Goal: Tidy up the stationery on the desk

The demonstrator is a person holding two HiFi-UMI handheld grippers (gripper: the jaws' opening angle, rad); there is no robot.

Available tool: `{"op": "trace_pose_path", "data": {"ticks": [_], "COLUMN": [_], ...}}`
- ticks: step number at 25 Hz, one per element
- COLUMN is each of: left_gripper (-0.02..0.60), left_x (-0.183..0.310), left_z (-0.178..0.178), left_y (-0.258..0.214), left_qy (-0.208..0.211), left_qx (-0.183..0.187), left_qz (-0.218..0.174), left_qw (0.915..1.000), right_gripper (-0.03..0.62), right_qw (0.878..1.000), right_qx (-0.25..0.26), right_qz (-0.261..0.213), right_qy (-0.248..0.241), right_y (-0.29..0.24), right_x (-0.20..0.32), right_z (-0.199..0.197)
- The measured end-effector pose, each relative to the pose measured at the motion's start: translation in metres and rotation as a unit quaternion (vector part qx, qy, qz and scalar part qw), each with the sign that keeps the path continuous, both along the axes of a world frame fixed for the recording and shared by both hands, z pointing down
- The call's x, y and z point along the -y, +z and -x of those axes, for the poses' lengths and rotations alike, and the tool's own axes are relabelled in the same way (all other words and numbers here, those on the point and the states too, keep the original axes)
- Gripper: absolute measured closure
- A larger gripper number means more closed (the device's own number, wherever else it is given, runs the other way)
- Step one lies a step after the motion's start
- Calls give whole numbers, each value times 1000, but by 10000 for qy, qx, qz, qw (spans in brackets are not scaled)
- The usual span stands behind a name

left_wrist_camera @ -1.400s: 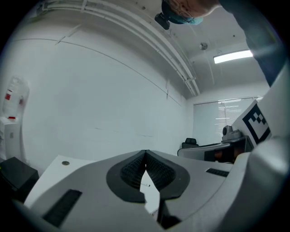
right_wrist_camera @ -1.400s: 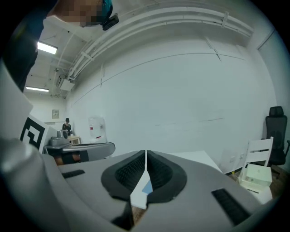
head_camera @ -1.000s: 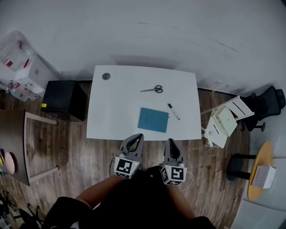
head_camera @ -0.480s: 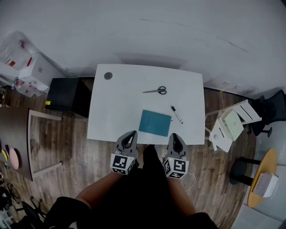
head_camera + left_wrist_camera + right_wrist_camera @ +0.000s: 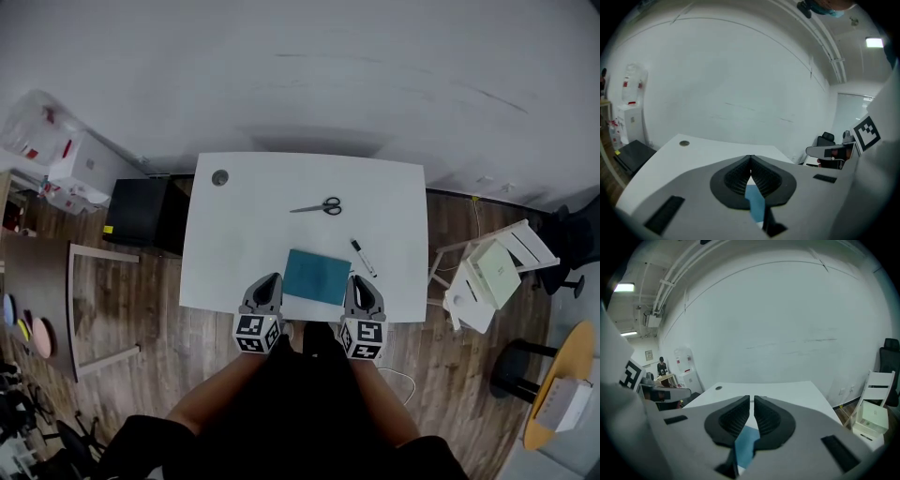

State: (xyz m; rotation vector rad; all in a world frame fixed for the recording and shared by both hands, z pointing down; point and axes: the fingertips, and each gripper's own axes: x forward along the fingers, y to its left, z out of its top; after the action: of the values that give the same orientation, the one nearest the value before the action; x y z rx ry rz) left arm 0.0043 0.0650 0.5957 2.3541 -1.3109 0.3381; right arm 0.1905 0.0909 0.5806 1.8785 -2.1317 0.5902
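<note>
left tool (image 5: 268,281) closed | right tool (image 5: 362,283) nearly closed (ribbed pads) | flat teal notebook (image 5: 317,277)

left tool (image 5: 273,278), right tool (image 5: 357,279): grey | marker cubes (image 5: 251,333): black-white | clothing (image 5: 300,417): dark

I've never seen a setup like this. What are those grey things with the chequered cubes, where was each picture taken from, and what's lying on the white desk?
There is no robot here. A person holds a grey two-jaw tool in each hand, the left gripper and the right gripper. The patterned cubes are part of them. The head view comes from a camera on the person's head, looking down. The other two views come from a camera riding on each gripper, looking along its jaws. On the white desk lie black-handled scissors, a black-and-white marker pen and a teal notebook. Both grippers are shut and hold nothing.
</note>
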Motion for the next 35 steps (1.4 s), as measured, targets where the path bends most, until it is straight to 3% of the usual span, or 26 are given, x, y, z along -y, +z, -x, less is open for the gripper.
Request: {"op": "trace_pose_path", "data": {"ticks": [2,5,7,14,17,20,25,31,35], "left_gripper": [571,571,571,569,535,499,499,442,440], "left_x": [3,0,-2,1,-3,-4,-1,-18,-23], "left_z": [-3,-21,-26,-3,2,7,14,3,-4], "left_y": [18,47,65,134,154,169,188,219,228], "left_qy": [93,702,855,500,482,417,288,767,1019], "left_qx": [229,538,697,1278,1259,1075,972,807,669], "left_qz": [195,538,771,1602,1924,2214,2337,2829,3063], "left_qw": [9995,9946,9909,9775,9720,9683,9670,9527,9441], "right_gripper": [559,559,559,548,502,497,497,498,499], "right_qw": [9998,9980,9955,9845,9814,9762,9693,9594,9563], "right_qx": [90,277,382,419,497,524,591,902,832], "right_qz": [182,462,649,1343,1604,1924,2305,2648,2794], "right_qy": [-73,-317,-571,-1044,-933,-853,-621,-371,-225], "right_y": [19,47,65,126,143,159,187,215,226], "right_x": [6,15,18,26,22,15,7,0,-2], "right_z": [-5,-8,-7,-12,-20,-19,-21,-22,-19]}}
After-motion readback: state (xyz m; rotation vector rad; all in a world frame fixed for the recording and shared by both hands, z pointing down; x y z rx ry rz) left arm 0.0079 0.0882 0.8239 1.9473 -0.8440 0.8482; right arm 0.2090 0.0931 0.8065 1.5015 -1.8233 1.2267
